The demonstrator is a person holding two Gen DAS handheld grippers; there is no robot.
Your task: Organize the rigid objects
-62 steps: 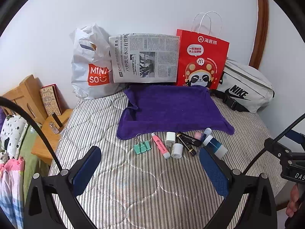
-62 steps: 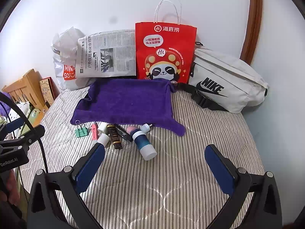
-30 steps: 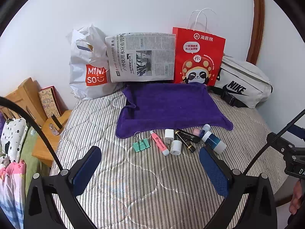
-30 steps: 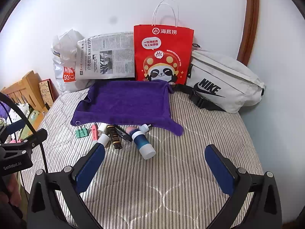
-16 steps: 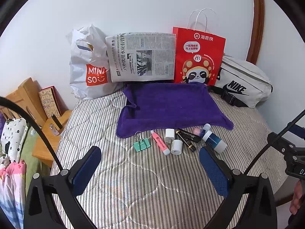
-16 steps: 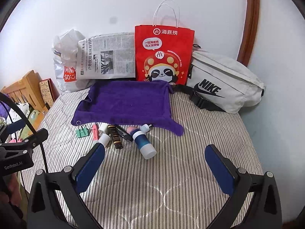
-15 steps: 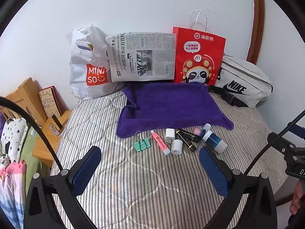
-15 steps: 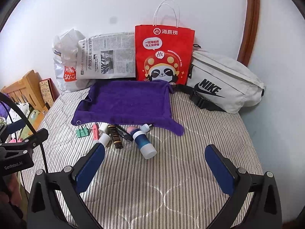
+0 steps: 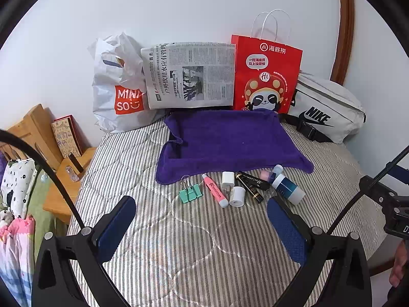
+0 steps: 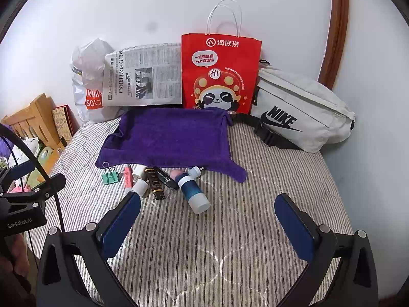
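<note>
Striped quilted bed (image 9: pixel 194 243): purple terry towel (image 9: pixel 230 140) spread flat. Small items in row touching towel's near edge: blue-white bottle (image 10: pixel 193 192), pink highlighter (image 9: pixel 214 193), green binder clip (image 9: pixel 190 194); pink item behind bottle partly hidden. Left tool (image 9: pixel 202 226), right tool (image 10: pixel 207 225): fingers apart, holding nothing.

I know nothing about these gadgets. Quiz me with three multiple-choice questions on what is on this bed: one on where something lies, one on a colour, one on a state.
1. Where is the binder clip?
A. left end of the row of small items
B. on the towel
C. inside the red bag

2. What colour is the towel?
A. green
B. purple
C. white

3. How do the jaws of the left gripper stand?
A. shut on a pen
B. shut on nothing
C. open, holding nothing

Answers:
1 A, it lies left of the pink highlighter.
2 B, the cloth is deep purple.
3 C, both pads are wide apart over bare bedding.
</note>
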